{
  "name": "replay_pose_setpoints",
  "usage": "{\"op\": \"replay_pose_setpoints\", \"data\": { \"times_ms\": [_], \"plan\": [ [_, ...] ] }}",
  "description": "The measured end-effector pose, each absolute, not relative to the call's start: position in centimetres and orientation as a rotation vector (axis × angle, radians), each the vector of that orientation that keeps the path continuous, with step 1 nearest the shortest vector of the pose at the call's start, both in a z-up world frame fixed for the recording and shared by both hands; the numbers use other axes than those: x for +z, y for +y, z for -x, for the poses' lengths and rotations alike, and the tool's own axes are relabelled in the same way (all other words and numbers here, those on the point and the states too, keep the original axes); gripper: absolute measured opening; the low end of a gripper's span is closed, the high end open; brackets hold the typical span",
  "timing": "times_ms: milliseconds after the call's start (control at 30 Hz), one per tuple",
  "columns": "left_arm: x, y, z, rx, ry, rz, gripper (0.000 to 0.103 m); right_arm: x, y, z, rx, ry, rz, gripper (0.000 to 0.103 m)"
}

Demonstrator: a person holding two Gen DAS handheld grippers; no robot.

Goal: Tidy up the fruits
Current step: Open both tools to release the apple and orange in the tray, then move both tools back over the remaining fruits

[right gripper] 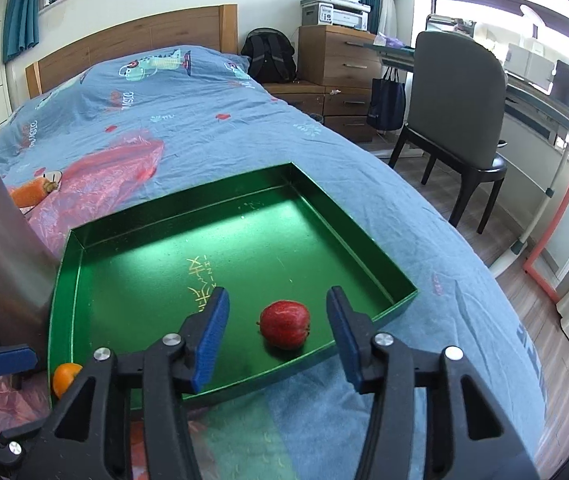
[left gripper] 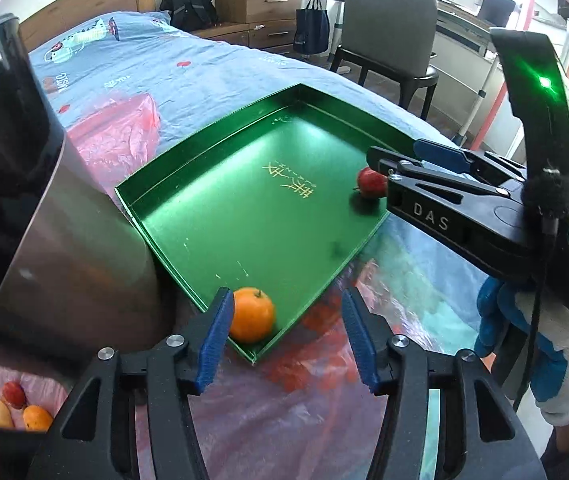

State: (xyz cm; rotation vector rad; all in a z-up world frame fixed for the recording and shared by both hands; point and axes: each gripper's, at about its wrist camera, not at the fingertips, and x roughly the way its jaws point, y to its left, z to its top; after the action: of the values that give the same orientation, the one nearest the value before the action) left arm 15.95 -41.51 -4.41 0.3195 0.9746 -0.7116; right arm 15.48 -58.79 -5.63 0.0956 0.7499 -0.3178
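My left tongs [left gripper: 284, 336] stand apart with nothing between them; the orange [left gripper: 251, 314] lies just beyond the left pad, in the near corner of the green tray [left gripper: 244, 216] on the bed [right gripper: 204, 120]. My right tongs [right gripper: 278, 336] also stand apart, and the red apple [right gripper: 284, 324] rests free just past them, between the pads, near the tray's front wall.

Red apple and orange in the green tray

The right gripper [right gripper: 278, 336] stands open over the tray [right gripper: 188, 204]; the apple [right gripper: 284, 324] lies between its blue pads, untouched, the orange [right gripper: 63, 378] at nine o'clock.
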Motion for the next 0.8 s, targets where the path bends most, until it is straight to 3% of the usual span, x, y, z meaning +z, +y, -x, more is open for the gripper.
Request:
{"op": "replay_pose_setpoints", "data": {
  "times_ms": [400,800],
  "plan": [
    [-0.3,-32.2,-7.6,-0.685,0.91,-0.302,0.057,-1.0,-51.5,-7.0,-0.247,0.711,-0.072,0.068],
    [-1.4,-18.7,-5.0,-0.474,0.946,-0.213,0.057,1.1,-40.6,-2.2,-0.078,0.688,-0.065,0.068]
  ]
}}
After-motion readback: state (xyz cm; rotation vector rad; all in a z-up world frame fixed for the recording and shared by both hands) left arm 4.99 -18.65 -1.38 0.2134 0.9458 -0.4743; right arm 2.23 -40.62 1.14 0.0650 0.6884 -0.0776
